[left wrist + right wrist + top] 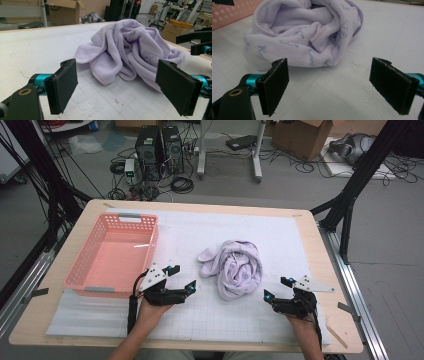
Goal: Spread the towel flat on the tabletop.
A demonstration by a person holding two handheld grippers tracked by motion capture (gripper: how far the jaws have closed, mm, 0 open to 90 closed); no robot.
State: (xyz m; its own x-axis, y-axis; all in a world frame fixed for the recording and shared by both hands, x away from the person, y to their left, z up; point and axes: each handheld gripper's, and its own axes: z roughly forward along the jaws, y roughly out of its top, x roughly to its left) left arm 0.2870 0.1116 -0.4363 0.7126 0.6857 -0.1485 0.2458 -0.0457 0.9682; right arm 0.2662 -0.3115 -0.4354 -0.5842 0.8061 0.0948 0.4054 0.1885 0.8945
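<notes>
The towel point(235, 267) is pale lilac with a faint printed pattern in a darker bluish purple and a stitched hem of the same lilac. The basket point(80, 275) is salmon pink with a perforated wall and grey handles. The mat point(280, 235) is white with a thin grey grid, on a light wooden table point(310, 227). Both grippers' jaws are black, with turquoise fittings.

Each black gripper point(180, 279) point(276, 288) had teal joints, square dark pads point(65, 85), a grey three-cornered plate and a black cable.

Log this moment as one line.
left gripper open | right gripper open | towel crumpled between them, untouched | basket empty
</notes>
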